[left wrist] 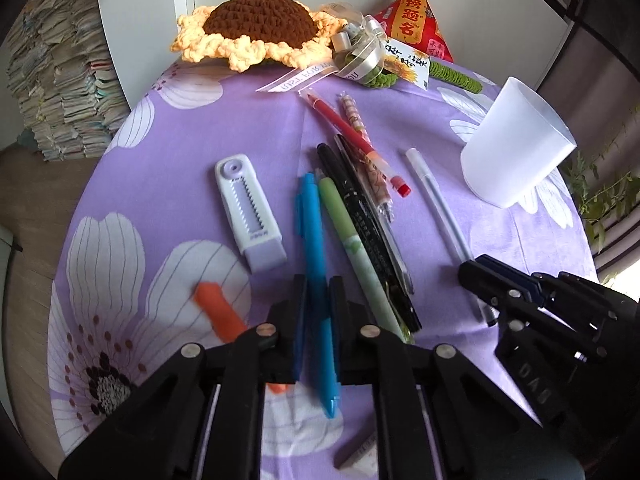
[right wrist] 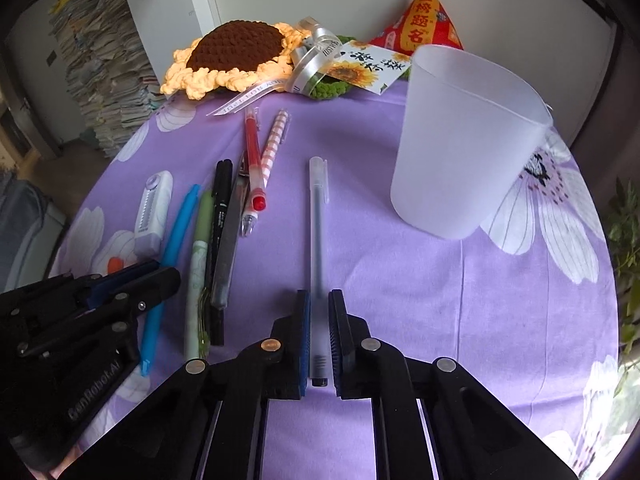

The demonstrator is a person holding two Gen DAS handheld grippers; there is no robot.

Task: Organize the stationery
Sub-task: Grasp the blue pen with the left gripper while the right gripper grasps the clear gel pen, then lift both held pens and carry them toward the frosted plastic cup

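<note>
The left gripper (left wrist: 318, 300) squeezes its jaws on the blue pen (left wrist: 310, 216). The right gripper (right wrist: 319, 312) squeezes the clear pen (right wrist: 318, 200). Both pens seem to lie on the purple cloth (right wrist: 440, 300). I think picking up comes now. Next, lift them into the white cup (right wrist: 460, 140) nearby.

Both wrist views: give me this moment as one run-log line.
left tongs: around blue pen, closure unclear | right tongs: around frosted clear pen, closure unclear | cup: upright, empty | other pens: on cloth
</note>
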